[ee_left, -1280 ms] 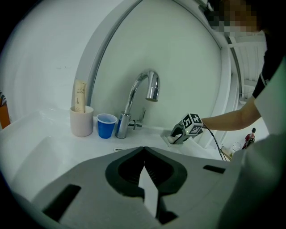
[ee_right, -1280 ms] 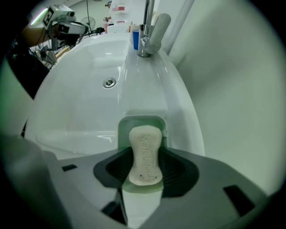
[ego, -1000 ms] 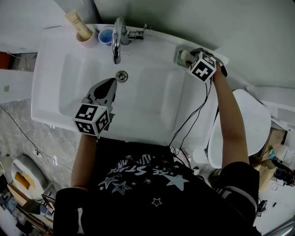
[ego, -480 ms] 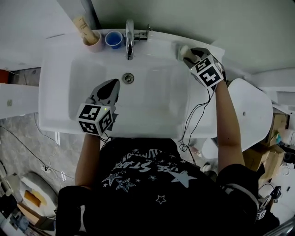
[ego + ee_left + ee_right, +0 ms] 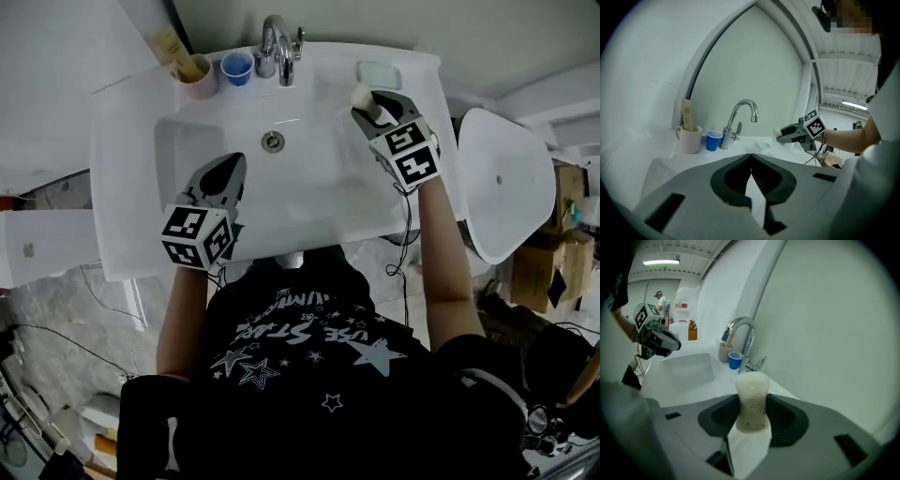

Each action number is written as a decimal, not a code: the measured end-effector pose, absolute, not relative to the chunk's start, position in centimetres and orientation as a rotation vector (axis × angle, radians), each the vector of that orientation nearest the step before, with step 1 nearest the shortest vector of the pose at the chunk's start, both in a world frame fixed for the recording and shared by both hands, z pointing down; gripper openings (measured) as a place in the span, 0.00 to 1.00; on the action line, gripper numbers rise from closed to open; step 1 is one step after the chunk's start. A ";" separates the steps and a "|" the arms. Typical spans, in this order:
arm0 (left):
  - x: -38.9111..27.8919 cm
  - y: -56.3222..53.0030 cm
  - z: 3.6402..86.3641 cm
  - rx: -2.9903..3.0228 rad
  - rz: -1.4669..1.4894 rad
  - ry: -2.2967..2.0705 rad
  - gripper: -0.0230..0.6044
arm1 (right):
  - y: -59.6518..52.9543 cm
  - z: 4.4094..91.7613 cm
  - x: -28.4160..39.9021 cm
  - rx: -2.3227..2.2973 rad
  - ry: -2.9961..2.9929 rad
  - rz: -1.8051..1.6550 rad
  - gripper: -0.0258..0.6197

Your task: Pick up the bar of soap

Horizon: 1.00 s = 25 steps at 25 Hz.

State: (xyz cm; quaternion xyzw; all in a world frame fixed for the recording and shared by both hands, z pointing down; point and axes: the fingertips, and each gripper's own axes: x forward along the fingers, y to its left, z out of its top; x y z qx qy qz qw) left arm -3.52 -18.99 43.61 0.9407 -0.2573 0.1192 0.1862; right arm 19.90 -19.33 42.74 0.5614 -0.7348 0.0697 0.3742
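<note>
Left tongs (image 5: 232, 161) hang over the left half of the basin, their tips pointing toward the back of the sink (image 5: 122, 187). Seen from their own camera, the jaws are closed tip to tip with nothing between them. My left hand and its marker cube sit near the front rim.

At the far left of the back ledge stands a pale mug (image 5: 195, 75) with a tube upright in it. Just to its right is a small blue cup (image 5: 236, 67). Next comes the chrome tap (image 5: 279, 42), its spout arching forward over the basin. The drain (image 5: 273, 142) lies below the spout, a little ahead of my left tongs' tips.

Right of the tap, a pale soap dish (image 5: 379, 74) rests on the back ledge. Just in front of it, and apart from it, are my right tongs (image 5: 371, 109). They are clamped on the bar of soap (image 5: 751, 399). The bar is cream-white and stands on end between the dark pads, squeezed at its middle, with its rounded top above them. Seen from the left gripper view, it hangs in the air above the right side of the sink and touches nothing but the pads. Cables trail from that hand down past the front rim.
</note>
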 end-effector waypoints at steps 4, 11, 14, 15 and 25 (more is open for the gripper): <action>-3.8 -18.0 43.8 2.687 0.362 -0.601 0.05 | -16.5 42.7 17.9 1.638 -1.895 0.274 0.33; -2.5 -16.1 44.2 2.726 0.394 -0.443 0.05 | -11.5 43.2 15.5 1.984 -1.951 0.530 0.33; -2.2 -15.1 44.5 2.725 0.396 -0.426 0.05 | -10.4 43.7 14.3 2.032 -1.974 0.584 0.33; -2.2 -14.7 44.7 2.726 0.402 -0.421 0.05 | -10.1 43.9 13.8 2.035 -1.985 0.598 0.33; -3.3 -9.4 44.0 2.739 0.418 -0.436 0.05 | -5.5 44.4 8.9 1.961 -2.078 0.638 0.33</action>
